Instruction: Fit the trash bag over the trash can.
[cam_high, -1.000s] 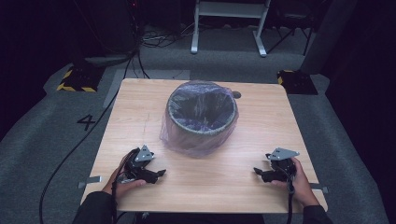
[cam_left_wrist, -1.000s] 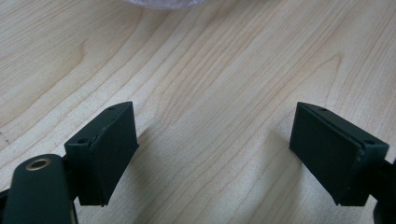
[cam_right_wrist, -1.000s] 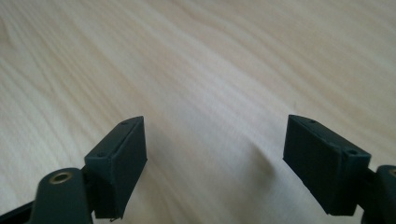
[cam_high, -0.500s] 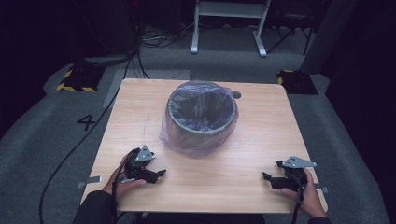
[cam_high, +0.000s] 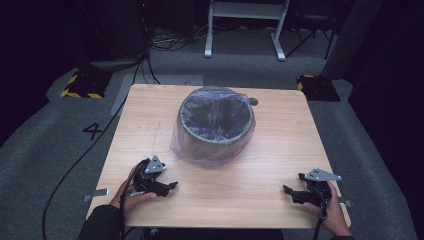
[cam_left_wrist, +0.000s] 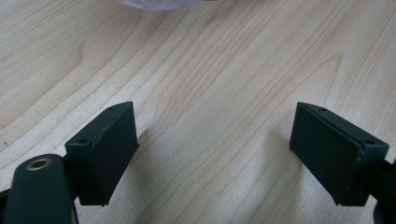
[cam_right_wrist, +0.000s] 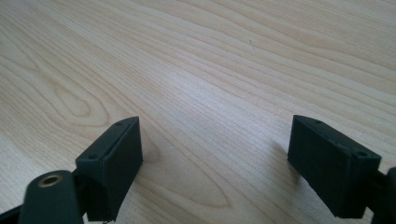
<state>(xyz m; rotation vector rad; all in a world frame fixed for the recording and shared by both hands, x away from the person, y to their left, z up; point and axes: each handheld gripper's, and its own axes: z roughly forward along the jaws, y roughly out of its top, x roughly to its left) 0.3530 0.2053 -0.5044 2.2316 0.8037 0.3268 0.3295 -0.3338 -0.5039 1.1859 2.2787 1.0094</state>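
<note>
A bin (cam_high: 216, 122) lined with a thin plastic bag (cam_high: 200, 150) stands at the middle of the tabletop (cam_high: 280, 150), toward its far edge. The left gripper (cam_high: 167, 186) rests near the near-left corner and the right gripper (cam_high: 292, 191) near the near-right corner, each with jaws spread wide over bare wood and holding nothing. In my judgement the main risk is the loose, slack bag: a pinch may slip off it, tear the film, or drag the light bin along.
</note>
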